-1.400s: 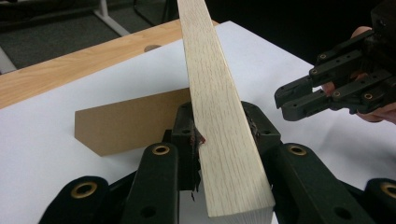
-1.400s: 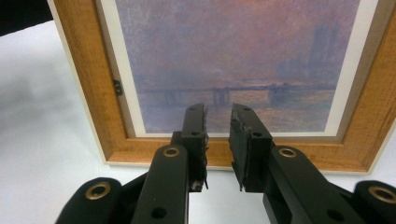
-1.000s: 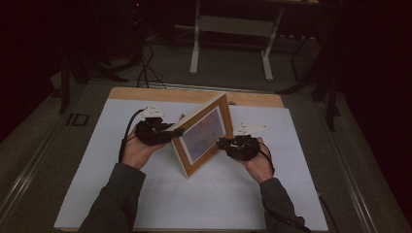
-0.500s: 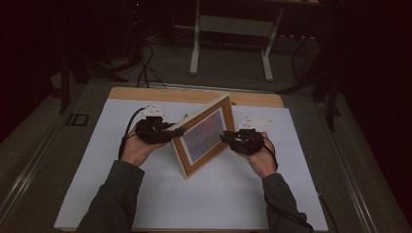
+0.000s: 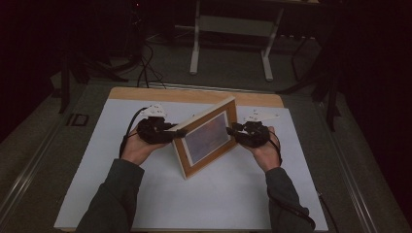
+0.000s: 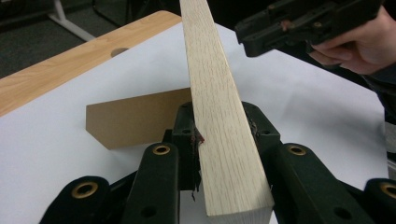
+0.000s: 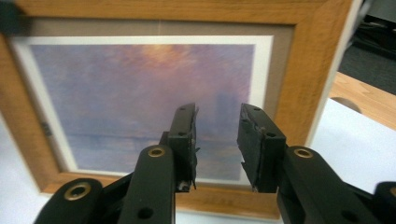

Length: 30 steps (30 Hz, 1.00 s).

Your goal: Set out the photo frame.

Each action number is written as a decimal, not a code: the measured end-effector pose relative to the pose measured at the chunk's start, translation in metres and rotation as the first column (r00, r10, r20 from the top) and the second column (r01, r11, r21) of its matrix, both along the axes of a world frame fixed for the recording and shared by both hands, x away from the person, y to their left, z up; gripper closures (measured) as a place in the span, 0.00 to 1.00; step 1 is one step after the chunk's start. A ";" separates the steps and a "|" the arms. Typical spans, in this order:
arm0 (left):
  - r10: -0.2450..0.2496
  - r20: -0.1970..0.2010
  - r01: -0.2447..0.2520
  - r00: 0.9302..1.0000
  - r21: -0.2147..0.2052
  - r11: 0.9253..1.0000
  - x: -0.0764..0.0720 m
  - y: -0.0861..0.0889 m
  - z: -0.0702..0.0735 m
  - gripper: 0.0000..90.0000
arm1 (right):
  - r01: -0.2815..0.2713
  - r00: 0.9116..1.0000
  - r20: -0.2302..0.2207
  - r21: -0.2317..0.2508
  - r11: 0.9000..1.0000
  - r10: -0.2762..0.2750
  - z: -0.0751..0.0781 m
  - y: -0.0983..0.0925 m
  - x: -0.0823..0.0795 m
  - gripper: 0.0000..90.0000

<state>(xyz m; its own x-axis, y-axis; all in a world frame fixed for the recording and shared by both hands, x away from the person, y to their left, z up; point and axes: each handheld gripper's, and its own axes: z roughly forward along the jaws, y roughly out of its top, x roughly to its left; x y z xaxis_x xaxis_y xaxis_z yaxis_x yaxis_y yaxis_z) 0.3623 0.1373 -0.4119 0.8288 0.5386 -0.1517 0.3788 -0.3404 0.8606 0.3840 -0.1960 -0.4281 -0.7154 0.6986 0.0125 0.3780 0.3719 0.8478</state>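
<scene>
Standing on the white sheet [image 5: 145,204], the wooden picture frame [image 5: 206,137] is clamped at its edge by the left gripper [image 5: 171,134], while the right gripper [image 5: 232,131], its jaws just opened and empty, faces the glass, so a careless nudge could topple it backwards.

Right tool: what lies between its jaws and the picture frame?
Nothing. In the right gripper view the right tool has just been opening and its jaws stand apart with only air between them, short of the frame. The left tool clamps the frame's edge.
</scene>
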 end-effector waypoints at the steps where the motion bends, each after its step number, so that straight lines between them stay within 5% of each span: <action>1: -0.003 0.000 0.003 1.000 -0.002 1.000 0.000 0.000 0.000 0.80 | 0.000 1.000 0.000 0.000 1.000 0.000 0.000 0.000 0.000 0.73; 19: -0.089 0.001 0.089 0.996 -0.020 0.996 0.002 -0.004 0.000 0.80 | 0.107 0.994 0.031 -0.009 0.994 -0.107 0.011 -0.017 0.018 0.60; 30: 0.025 -0.025 -0.026 0.999 -0.060 0.998 -0.011 0.003 -0.013 0.59 | 0.120 0.992 0.031 -0.004 0.993 -0.120 0.006 -0.022 0.023 0.45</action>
<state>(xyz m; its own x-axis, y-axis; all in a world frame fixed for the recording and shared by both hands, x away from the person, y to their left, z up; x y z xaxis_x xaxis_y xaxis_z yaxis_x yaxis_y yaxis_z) 0.3509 0.1401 -0.4245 0.8106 0.5487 -0.2046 0.4079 -0.2785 0.8695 0.4068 -0.2185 -0.4221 -0.6266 0.7793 -0.0123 0.3941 0.3304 0.8577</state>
